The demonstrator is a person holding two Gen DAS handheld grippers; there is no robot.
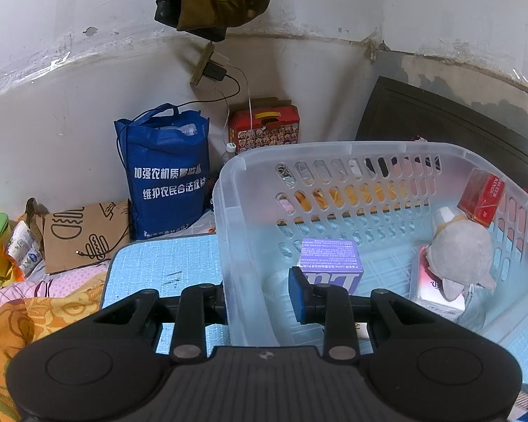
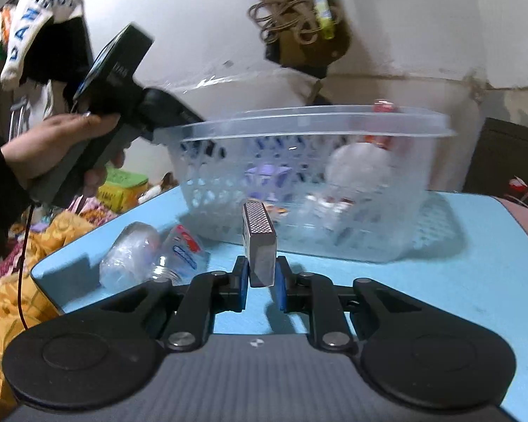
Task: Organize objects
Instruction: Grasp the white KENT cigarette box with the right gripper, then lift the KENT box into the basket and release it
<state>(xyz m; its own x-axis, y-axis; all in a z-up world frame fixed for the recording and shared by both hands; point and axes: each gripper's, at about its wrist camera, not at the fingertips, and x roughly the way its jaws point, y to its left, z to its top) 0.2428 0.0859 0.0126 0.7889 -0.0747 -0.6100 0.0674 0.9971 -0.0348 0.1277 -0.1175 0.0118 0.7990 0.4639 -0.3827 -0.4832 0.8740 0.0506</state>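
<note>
A clear plastic basket [image 1: 228,190] stands on the blue table [image 1: 165,267]. My left gripper [image 1: 257,299] straddles its near-left wall, one finger outside and one inside, jaws apart around the wall. Inside lie a purple box [image 1: 329,263], a grey plush toy [image 1: 461,249], a red box [image 1: 482,193] and a pink-white packet [image 1: 436,281]. In the right wrist view my right gripper [image 2: 261,281] is shut on a matchbox [image 2: 259,242], held upright in front of the basket [image 2: 316,119]. A crushed clear bottle [image 2: 151,253] lies on the table [image 2: 440,281] to the left.
A blue tote bag [image 1: 165,172], a red carton [image 1: 264,130] and a brown paper bag [image 1: 84,235] sit beyond the table by the wall. Orange patterned bedding [image 1: 28,316] lies left. The hand holding the left gripper [image 2: 60,140] shows in the right wrist view.
</note>
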